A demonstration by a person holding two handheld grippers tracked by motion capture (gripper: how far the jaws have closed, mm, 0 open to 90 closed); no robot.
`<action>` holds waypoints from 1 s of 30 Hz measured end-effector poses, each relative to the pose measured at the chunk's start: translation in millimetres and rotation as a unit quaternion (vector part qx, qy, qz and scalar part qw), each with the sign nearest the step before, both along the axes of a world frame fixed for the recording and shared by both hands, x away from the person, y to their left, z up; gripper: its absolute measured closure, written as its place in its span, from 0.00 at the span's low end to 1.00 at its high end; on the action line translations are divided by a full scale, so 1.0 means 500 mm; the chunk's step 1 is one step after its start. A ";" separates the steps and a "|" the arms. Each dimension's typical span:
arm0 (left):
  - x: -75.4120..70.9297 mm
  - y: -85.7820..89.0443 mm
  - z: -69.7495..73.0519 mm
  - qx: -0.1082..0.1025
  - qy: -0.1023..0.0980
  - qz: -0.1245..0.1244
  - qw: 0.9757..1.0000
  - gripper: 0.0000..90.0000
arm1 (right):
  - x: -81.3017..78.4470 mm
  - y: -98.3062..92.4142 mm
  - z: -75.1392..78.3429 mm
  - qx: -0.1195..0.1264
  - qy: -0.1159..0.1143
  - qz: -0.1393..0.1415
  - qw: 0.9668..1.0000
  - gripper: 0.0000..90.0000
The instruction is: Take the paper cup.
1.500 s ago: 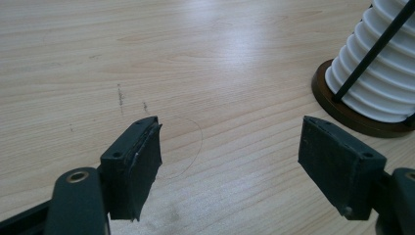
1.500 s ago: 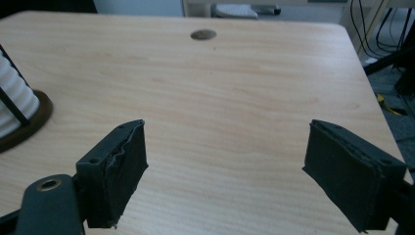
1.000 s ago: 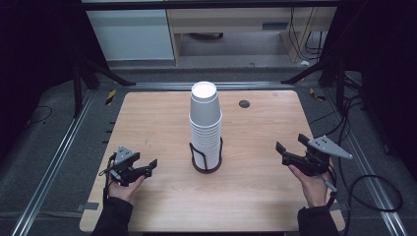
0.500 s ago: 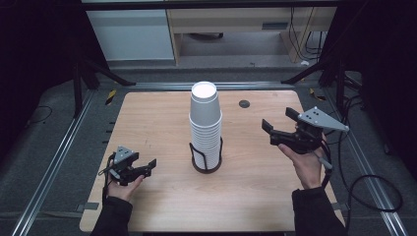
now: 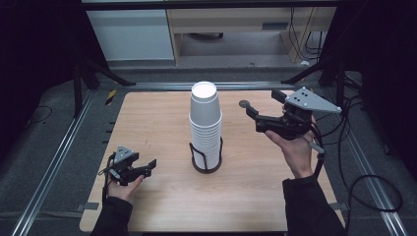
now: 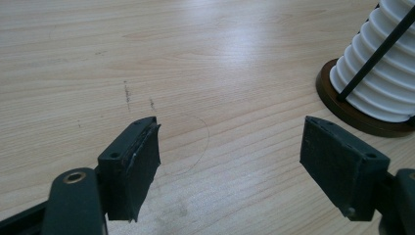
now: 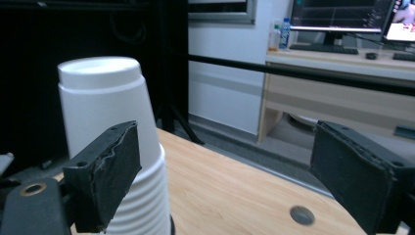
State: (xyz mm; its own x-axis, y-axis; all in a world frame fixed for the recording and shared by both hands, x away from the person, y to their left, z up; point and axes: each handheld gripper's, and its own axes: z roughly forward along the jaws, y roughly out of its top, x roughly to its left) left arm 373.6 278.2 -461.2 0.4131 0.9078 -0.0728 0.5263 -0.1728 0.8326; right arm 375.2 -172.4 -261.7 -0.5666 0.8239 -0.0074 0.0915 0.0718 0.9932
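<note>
White cups (image 5: 205, 123), brown wire holder (image 5: 206, 164)

**Around the work: table, rails, office background**

A wooden table (image 5: 147, 123) takes up the middle of the high view, its top pale and grained, with faint scratches visible at centre in the left gripper view. A small dark disc (image 5: 244, 104) lies on it, right of centre near the far edge; it also shows at lower right in the right gripper view. Metal rails (image 5: 54, 162) run along the grey floor at left and right. A yellow-black item (image 5: 110, 97) lies on the floor at upper left. At upper right of the right gripper view, a desk (image 7: 337, 93) carries monitors (image 7: 342, 14) and a bottle (image 7: 285, 33).
</note>
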 end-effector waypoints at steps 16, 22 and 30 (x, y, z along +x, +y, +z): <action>0.002 -0.002 -0.001 0.000 0.003 -0.004 1.000 0.24 | 0.003 0.079 0.029 0.007 -0.004 0.049 0.999 0.10; 0.003 -0.004 -0.002 0.001 0.004 -0.006 1.000 0.24 | 0.004 0.108 0.026 0.011 -0.002 0.065 0.998 0.09; 0.003 -0.001 -0.002 0.001 0.004 -0.005 1.000 0.24 | 0.018 0.162 0.006 0.002 0.011 0.080 0.997 0.07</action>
State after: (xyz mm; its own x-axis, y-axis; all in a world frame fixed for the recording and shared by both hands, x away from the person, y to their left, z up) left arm 375.4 277.5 -462.3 0.4210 0.9040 -0.0740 0.5317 -0.1798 0.8277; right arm 384.2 -91.6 -258.6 -0.6913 0.7224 0.0102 0.1009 0.0826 0.9915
